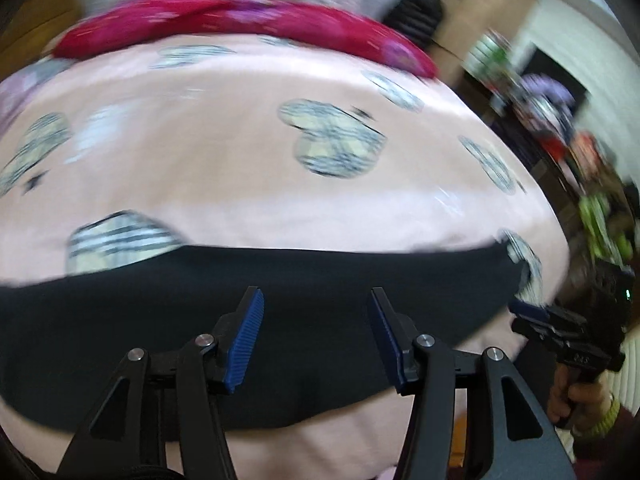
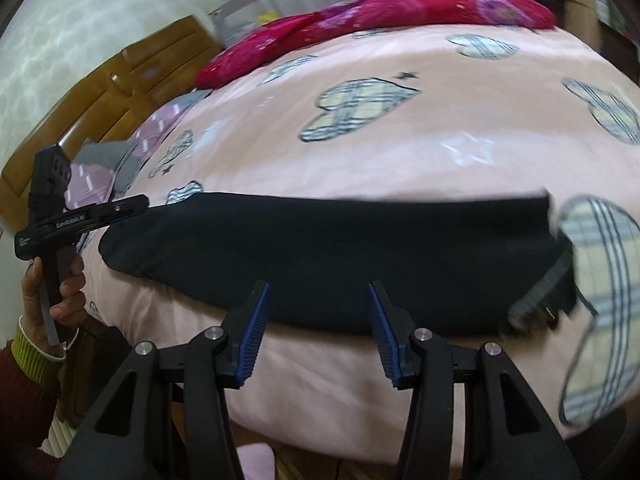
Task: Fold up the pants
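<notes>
The black pants (image 1: 200, 320) lie folded lengthwise in a long band across the near edge of the pink bed (image 1: 224, 168). In the right wrist view the pants (image 2: 340, 252) stretch from a rounded end at left to the waistband end (image 2: 544, 300) at right. My left gripper (image 1: 316, 332) is open and empty, hovering just above the pants. My right gripper (image 2: 318, 328) is open and empty over the pants' near edge. Each gripper shows in the other's view, the right one (image 1: 532, 314) at the right, the left one (image 2: 132, 204) at the left.
A red floral quilt (image 2: 400, 12) lies along the far side of the bed. A wooden headboard (image 2: 100, 92) and a pillow (image 2: 100, 172) stand at left in the right wrist view. Cluttered shelves (image 1: 560, 128) stand beyond the bed's right side.
</notes>
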Demonstrator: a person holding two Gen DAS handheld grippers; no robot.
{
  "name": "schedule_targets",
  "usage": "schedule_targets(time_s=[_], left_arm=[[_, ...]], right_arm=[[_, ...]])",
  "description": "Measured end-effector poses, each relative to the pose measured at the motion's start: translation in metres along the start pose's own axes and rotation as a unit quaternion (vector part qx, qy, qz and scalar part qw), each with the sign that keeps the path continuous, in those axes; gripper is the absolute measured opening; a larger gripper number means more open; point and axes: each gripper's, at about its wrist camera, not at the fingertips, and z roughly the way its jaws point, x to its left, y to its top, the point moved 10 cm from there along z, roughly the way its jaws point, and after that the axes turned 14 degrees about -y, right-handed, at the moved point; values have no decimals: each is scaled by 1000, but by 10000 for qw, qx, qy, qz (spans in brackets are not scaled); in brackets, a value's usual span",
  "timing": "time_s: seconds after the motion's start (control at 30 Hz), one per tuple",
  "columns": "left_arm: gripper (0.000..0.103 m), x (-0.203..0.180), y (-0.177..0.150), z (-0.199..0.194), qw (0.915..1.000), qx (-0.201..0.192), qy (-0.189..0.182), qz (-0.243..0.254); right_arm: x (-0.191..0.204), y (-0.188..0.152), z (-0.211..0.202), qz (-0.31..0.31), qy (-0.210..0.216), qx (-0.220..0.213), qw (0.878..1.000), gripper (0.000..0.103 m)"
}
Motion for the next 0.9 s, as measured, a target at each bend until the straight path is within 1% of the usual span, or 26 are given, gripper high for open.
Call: schedule_targets(time_s=[0.1, 0.17, 0.23, 0.27, 0.37, 0.43, 0.53, 0.6, 0.7, 0.77, 0.9], left_arm=[[55, -40, 2, 37, 9969, 559, -356, 435], [55, -60, 5, 58, 9931, 851, -445, 681], [55, -78, 8, 79, 9881, 1103, -507, 945], [55, -89, 10, 90, 9845, 1252, -585, 1078], [55, -106, 7, 111, 9760, 1586, -764, 1286], [55, -118, 8, 126, 9687, 1831, -849, 1445], [56, -137, 10, 152, 9557, 2201, -1067, 1640], [57, -149, 11, 173, 9459, 2468, -1236, 1708], [57, -160, 15, 202, 9375, 2736, -1281, 1728], [57, -166, 17, 217, 9325, 2878, -1313, 1744], [57, -182, 14, 241, 9181, 3204, -1511, 1780]], right_arm=[[-22, -10, -4, 338, -87, 16, 9994, 57], [-37, -16, -5, 566, -185, 9, 9982, 57], [-49, -20, -7, 816, -180, -19, 9965, 57], [-53, -21, -7, 895, -196, -33, 9958, 57], [-71, -23, -6, 1232, -219, -35, 9921, 57], [-79, -24, -3, 1468, -184, -8, 9890, 57], [-93, -27, 3, 1823, -143, 35, 9831, 57], [-103, -29, 6, 2168, 30, 37, 9762, 57], [-113, -29, 12, 2687, 367, 49, 9625, 57], [-117, -27, 16, 2973, 521, 13, 9533, 57], [-123, -24, 24, 3392, 864, -67, 9367, 57]])
